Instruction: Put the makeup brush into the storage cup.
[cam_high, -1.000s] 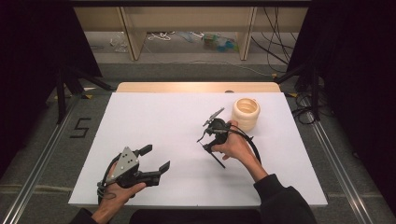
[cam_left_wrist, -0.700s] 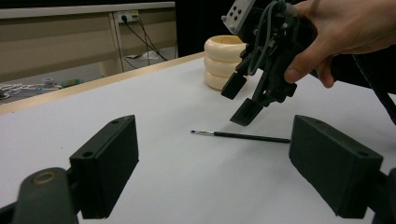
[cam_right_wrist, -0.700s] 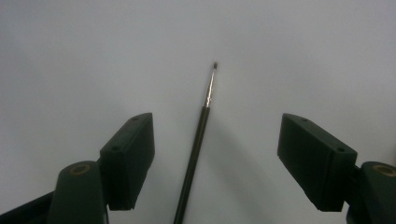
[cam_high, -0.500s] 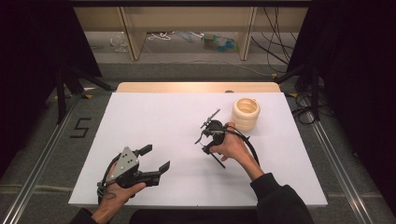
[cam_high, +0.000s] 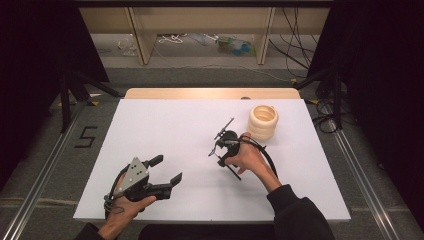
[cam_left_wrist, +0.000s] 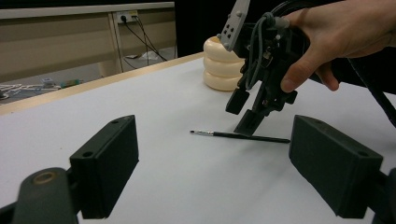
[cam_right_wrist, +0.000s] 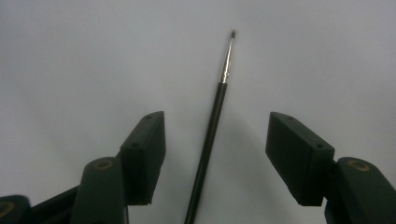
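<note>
A thin black paintbrush (cam_right_wrist: 212, 126) lies flat on the white table (cam_high: 165, 125), its bristle tip pointing away in the right gripper view. My right gripper (cam_right_wrist: 217, 158) is open, with one jaw on each side of the handle and neither touching it. From the high view, the right gripper (cam_high: 218, 154) points down at mid-table, and the brush handle (cam_high: 235, 173) sticks out under the hand. In the left gripper view the brush (cam_left_wrist: 243, 136) lies beneath the right gripper (cam_left_wrist: 243, 115). My left gripper (cam_high: 166, 170) rests open and holds nothing near the front left edge.
A cream stack of rings (cam_high: 263, 121) stands behind and to the right of the right hand, also visible as the cream stack (cam_left_wrist: 219, 63). A wooden strip (cam_high: 210, 93) borders the table's far edge. Shelving and cables lie on the floor beyond.
The right gripper has shifted slightly left and nearer to the person, and it has come down over the brush. The left gripper has stayed put.
</note>
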